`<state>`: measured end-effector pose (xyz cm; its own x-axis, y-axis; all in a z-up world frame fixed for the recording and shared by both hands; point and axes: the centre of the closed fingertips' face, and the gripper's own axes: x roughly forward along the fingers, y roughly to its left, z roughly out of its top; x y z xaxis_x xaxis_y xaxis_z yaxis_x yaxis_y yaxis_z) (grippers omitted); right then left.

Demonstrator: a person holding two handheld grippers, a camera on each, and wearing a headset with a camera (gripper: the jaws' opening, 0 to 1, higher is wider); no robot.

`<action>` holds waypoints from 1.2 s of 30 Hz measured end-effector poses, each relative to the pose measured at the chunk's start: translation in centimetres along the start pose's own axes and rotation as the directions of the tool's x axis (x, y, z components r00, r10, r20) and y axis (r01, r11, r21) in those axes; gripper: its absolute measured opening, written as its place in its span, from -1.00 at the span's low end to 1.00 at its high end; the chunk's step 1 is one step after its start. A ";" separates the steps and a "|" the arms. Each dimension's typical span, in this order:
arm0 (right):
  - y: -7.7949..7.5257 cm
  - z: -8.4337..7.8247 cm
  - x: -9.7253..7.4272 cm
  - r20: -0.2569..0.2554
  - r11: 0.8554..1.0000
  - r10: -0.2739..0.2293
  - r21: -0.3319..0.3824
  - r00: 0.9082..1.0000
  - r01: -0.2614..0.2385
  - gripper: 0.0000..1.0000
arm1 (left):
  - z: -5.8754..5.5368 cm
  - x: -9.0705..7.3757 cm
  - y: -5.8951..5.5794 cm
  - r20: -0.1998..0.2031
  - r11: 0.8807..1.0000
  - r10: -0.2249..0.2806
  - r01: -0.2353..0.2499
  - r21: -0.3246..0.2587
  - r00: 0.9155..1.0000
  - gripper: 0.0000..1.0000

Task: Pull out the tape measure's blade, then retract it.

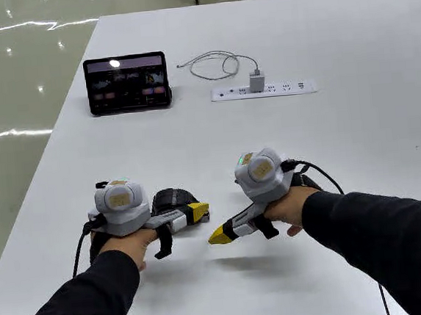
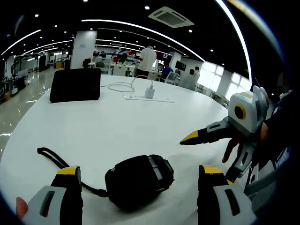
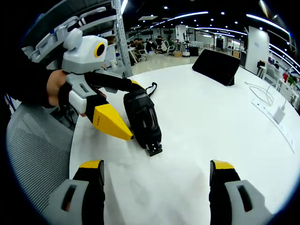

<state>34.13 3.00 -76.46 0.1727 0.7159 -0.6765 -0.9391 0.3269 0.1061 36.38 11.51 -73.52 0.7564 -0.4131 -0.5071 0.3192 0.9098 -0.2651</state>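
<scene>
Left gripper: its 2 yellow-tipped fingers are standing wide apart and are gripping nothing. The tape measure, a black case, is lying on the white table between these 2 fingers. In the left gripper view a gap is showing on each side of it. In the right gripper view the nearer finger is sitting very close to the case, and I cannot tell whether they are touching. The black wrist strap is trailing from the case out past 1 finger.

Blade: it is sitting inside the case. A small tab at the case's end, apparently the blade hook, is pointing toward the right gripper's fingers.

Right gripper: its 2 fingers are also standing wide apart, with bare table between them. The tape measure is lying ahead of them, nearer the finger on the left gripper's side. In the head view the right gripper's yellow tip is sitting just beside the left gripper's fingertips, not touching them.

Well beyond both pairs of fingers a dark tablet is standing propped up. A power strip with a white charger and a looped cable is lying there too.
</scene>
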 end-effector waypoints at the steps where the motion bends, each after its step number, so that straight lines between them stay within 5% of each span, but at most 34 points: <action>1: 0.0 -0.5 -0.3 -0.005 1.000 -0.002 0.006 1.000 0.002 0.78 | 0.0 -0.2 -0.3 -0.007 0.999 -0.017 0.018 0.027 1.000 1.00; 3: -0.1 -1.2 -0.9 -0.009 1.000 -0.018 0.004 1.000 0.018 0.84 | -0.2 -0.4 -0.5 -0.017 0.996 -0.037 0.039 0.082 0.999 1.00; 5: -0.2 -1.7 -1.3 -0.009 1.000 -0.021 0.012 1.000 0.021 0.88 | -1.0 -0.7 -0.4 -0.065 0.997 -0.042 0.046 0.068 0.997 1.00; 16: -1.3 -2.9 -4.7 0.042 0.991 -0.091 0.099 0.995 0.087 1.00 | -1.3 -2.5 0.9 -0.083 0.990 -0.069 0.078 0.118 0.994 1.00; 26: -1.5 -5.7 -7.5 0.038 0.981 -0.141 0.139 0.989 0.134 1.00 | -1.8 -4.2 -0.4 -0.138 0.968 -0.143 0.168 0.185 0.980 1.00; 32: -1.9 -5.9 -9.3 0.063 0.975 -0.180 0.144 0.982 0.170 1.00 | -2.2 -5.6 0.0 -0.162 0.964 -0.141 0.172 0.201 0.977 0.88; 36: -1.8 -6.1 -10.8 0.085 0.975 -0.195 0.129 0.977 0.183 1.00 | -2.1 -6.7 0.2 -0.154 0.955 -0.155 0.187 0.228 0.976 1.00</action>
<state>32.11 -9.03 -73.81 0.3769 0.6881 -0.6201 -0.8454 0.5291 0.0732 30.16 14.35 -71.93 0.6009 -0.5499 -0.5801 0.5770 0.8006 -0.1612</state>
